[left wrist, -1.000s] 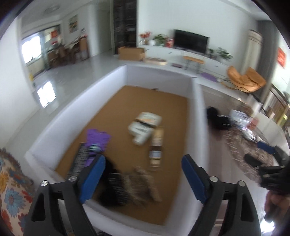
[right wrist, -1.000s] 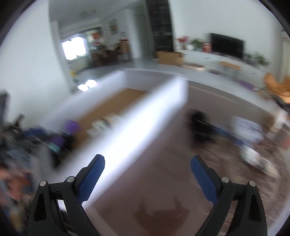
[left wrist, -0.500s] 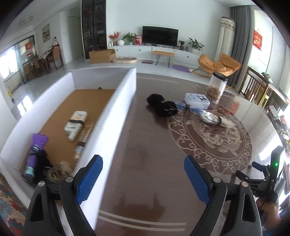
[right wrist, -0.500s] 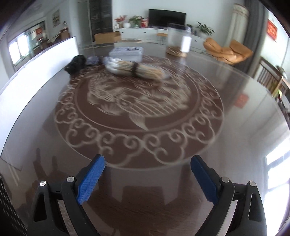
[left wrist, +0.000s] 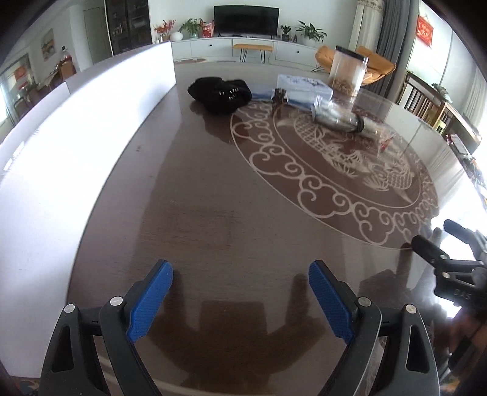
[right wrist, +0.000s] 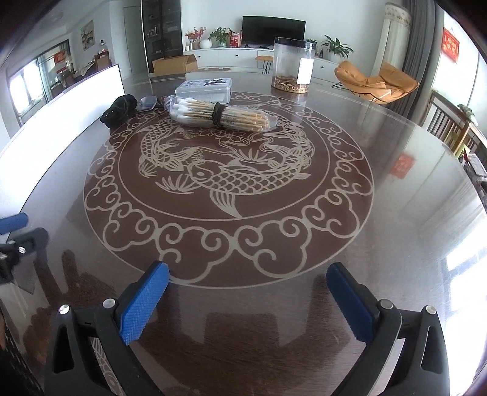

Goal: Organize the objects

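Presently: dark round table, fish-and-cloud inlay, living room with television behind.
Left gripper agape, empty; right gripper just widened, empty. Far side: swab bundle, black cloth, flat clear box, clear jar; white bin wall at left.

Beyond the worktop's fish pattern: one swab bundle, one jar, one flat box, one black cloth.

**Things gathered at the table's far side**

On the table, the bundle of sticks lies nearest — behind it the flat box, with the jar to its right. The dark cloth sits left of the bundle, beside the white wall along the table's left edge.
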Tool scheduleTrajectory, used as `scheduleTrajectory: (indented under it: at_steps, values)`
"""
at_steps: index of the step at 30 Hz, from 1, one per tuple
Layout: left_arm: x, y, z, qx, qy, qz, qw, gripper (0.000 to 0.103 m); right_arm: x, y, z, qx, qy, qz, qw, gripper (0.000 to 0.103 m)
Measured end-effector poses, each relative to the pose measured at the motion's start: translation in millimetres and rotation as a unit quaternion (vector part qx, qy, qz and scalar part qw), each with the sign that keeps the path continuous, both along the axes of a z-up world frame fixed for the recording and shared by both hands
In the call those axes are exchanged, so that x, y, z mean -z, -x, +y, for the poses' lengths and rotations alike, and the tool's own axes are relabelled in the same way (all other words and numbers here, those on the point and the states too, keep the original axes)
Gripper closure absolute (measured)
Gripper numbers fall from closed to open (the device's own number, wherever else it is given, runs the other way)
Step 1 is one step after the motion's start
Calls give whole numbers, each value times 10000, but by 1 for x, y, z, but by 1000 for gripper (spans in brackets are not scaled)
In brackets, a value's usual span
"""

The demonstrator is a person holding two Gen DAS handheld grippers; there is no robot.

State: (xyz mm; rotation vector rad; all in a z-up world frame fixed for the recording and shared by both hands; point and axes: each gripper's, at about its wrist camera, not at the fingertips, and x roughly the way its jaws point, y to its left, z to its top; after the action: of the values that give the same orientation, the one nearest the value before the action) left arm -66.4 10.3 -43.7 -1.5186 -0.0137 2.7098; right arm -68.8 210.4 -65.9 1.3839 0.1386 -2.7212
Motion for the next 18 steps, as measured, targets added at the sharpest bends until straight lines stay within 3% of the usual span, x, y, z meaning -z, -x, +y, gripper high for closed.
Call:
scheduleTrajectory:
  at_steps: [4,7,18]
  values:
    - [3,4,5,-36,161,112,9998,10,1,1,0,-1,17,-8,10000,0]
    - [5,8,3,-80,162,164,9997,0,1,1,0,-1,17,-7,10000,0]
    - [6,10,2,-81,154,292,9994,0,0,1,0,1,19,-7,10000,0]
